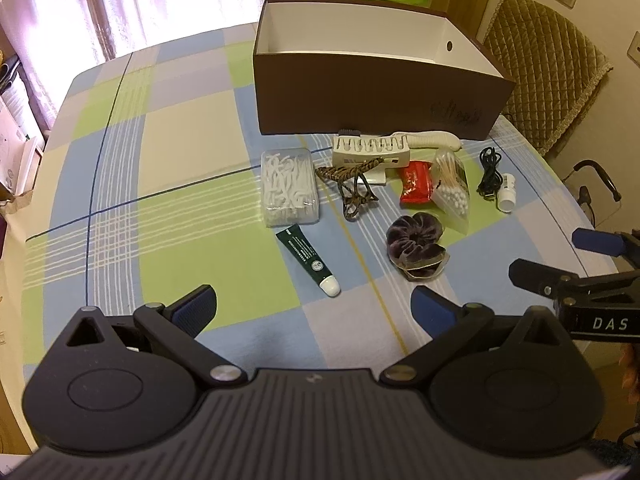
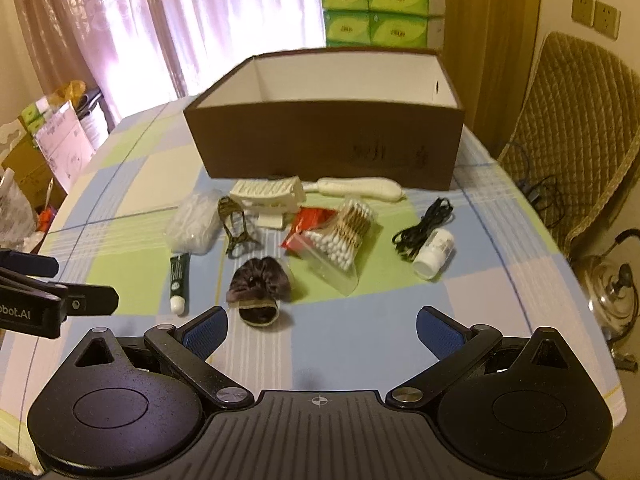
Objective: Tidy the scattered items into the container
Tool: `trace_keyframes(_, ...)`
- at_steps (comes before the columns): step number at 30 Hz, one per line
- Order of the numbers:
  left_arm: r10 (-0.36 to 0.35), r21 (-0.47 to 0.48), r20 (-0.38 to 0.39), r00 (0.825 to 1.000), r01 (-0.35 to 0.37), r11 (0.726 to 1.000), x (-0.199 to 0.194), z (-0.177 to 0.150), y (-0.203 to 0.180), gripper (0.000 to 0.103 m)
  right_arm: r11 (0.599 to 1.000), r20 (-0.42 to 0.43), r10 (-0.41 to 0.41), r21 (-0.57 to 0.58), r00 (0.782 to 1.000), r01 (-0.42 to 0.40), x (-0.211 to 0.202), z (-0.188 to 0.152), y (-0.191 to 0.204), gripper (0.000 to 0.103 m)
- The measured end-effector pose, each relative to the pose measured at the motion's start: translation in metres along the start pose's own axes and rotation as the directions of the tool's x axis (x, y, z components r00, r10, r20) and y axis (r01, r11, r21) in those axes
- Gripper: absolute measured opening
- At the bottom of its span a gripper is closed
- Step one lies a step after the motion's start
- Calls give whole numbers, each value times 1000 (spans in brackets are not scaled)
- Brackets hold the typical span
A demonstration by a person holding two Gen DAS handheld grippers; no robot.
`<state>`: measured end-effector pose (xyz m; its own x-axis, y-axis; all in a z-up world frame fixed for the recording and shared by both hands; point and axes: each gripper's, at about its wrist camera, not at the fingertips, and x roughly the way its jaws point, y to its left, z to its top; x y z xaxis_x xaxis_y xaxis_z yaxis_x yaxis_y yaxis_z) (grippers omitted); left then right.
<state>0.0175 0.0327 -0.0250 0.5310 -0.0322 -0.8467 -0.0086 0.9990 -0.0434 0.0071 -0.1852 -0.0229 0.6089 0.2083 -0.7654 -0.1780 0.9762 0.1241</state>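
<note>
Both claws hover over the near edge of the worktop [image 1: 120,184], jaws spread wide, gripping nothing, touching nothing. Left claw [image 1: 314,312]; right claw [image 2: 322,330].

Nearest items: dark velvet scrunchie [image 2: 258,280] at 12 o'clock just ahead of the right claw; green tube with white cap [image 1: 308,260] at 12 o'clock from the left claw.

Next row back: clear box of floss picks [image 1: 290,188], patterned hair clip [image 1: 352,188], red packet [image 1: 418,182], bag of cotton swabs [image 2: 342,236], coiled black cable [image 2: 424,226], small white bottle [image 2: 434,254] touching the cable.

Behind those: white comb-like rack [image 1: 370,150] and a white handled tool [image 2: 360,188], both just in front of the box.

Far: brown cardboard box [image 1: 380,100] at 12 to 1 o'clock, open top, white inside; what shows of the interior looks empty, floor hidden.

Judgement: the task looks barely begun; every item seen lies outside the box.
</note>
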Motion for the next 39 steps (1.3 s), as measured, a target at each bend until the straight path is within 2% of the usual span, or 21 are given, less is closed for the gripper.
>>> trace_keyframes(3, 16, 3, 10, 1000, -16, 1000, 3, -1, 1, 102, 1000, -28, -14, 23, 1000, 14, 5, -1, -6, 103)
trace_keyframes(5, 22, 2, 5, 1000, -22, 1000, 6, -1, 2, 102, 999, -43, 5, 47, 999, -3, 7, -2, -11, 103)
trace_keyframes(11, 4, -2, 5, 1000, -4, 1000, 14, 1, 0, 102, 996, -80, 2, 83, 997, 5, 14, -4, -23, 103)
trace_keyframes(16, -16, -3, -16, 1000, 16, 1000, 24, 4, -3, 102, 999, -101, -4, 42, 995, 8, 19, -4, -27, 103)
trace_keyframes(24, -34, -5, -44, 998, 34, 999, 40, 10, -12, 102, 1000, -73, -12, 13, 997, 13, 26, 1, -44, 103)
trace_keyframes(31, -18, -13, -55, 998, 18, 1000, 52, 17, -19, 102, 999, -73, 20, 34, 997, -18, 40, 12, -79, 103)
trace_keyframes(35, -9, -37, -61, 998, 7, 999, 58, 21, -19, 102, 999, -65, 41, -5, 997, -42, 50, 16, -94, 103)
trace_keyframes(39, 7, -57, -67, 998, -11, 998, 63, 23, -19, 102, 992, -69, 108, -59, 992, -112, 64, 19, -109, 103)
